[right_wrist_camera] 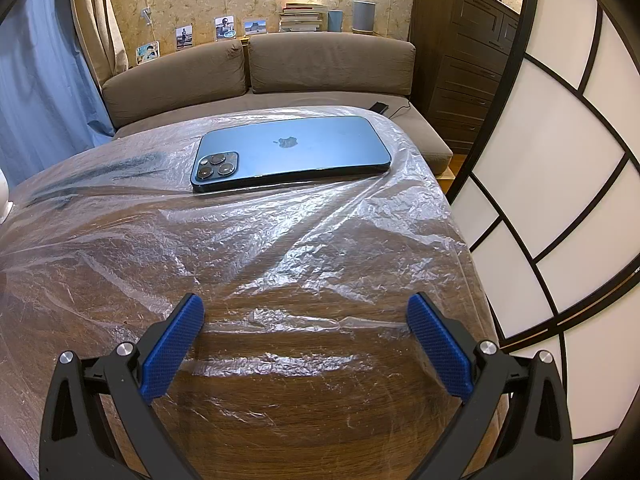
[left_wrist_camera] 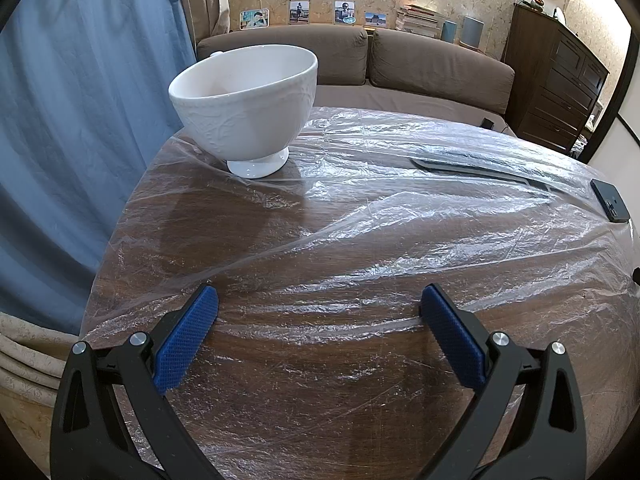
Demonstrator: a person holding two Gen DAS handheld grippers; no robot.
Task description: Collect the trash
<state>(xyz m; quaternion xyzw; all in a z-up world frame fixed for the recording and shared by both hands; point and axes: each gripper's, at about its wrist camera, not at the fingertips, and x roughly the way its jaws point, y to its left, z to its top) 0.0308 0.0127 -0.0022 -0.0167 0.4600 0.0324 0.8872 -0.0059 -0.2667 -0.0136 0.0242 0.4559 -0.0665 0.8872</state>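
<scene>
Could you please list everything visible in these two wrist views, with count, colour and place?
plastic sheet: one, clear and crinkled, spread over the table top
table: one, dark brown wood, under the sheet
bowl: one, white, footed, upright on the sheet at the table's far left
phone: one, blue, face down on the sheet at the far right
dark flat object: one, under the sheet between bowl and phone; kind unclear
sofa: one, brown, behind the table
curtain: blue, left
cabinet: one, dark wood, right
books: one stack, behind the sofa
photos: four, behind the sofa
left gripper: black, blue pads, open above the sheet
right gripper: same, open
</scene>
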